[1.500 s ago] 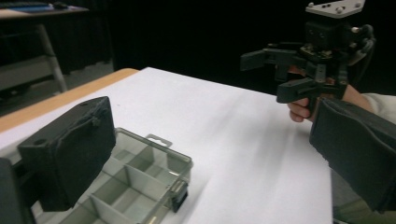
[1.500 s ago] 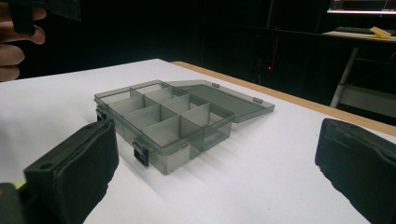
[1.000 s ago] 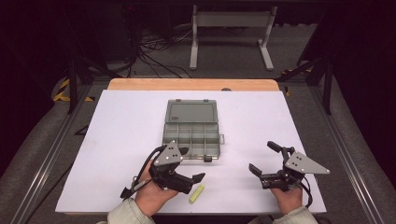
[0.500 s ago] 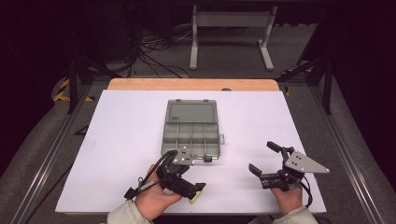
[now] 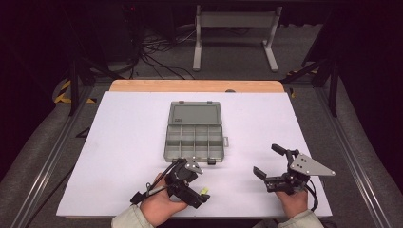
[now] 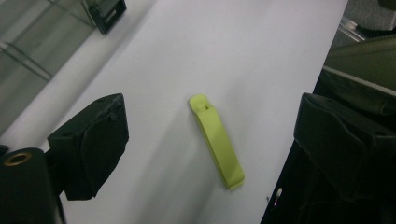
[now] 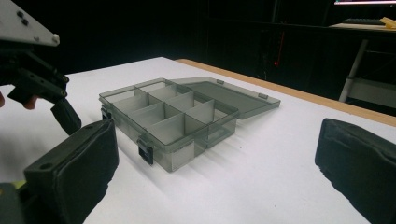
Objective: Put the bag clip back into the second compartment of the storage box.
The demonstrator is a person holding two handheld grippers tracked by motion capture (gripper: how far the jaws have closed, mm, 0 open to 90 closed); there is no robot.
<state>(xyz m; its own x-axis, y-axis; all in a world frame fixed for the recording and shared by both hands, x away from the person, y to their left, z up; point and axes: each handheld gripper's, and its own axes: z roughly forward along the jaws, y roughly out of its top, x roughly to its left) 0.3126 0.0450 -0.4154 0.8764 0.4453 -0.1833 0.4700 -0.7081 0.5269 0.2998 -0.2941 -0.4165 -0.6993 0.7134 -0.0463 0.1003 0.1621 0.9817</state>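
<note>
Left gripper jaws wide, closing around yellow-green lever, not touching | right gripper open, 3 o'clock | organizer box 12 o'clock

From the high view the left gripper covers most of the yellow-green lever; just one tip peeks out. In the left gripper view the box is cut off by the top-left corner. The lid's label is too small to read.

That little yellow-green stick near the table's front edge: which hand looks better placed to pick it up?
The left. The left gripper hangs right above the yellow-green stick, its open jaws on either side of it. The right gripper sits off to the side, facing the compartment box.
</note>
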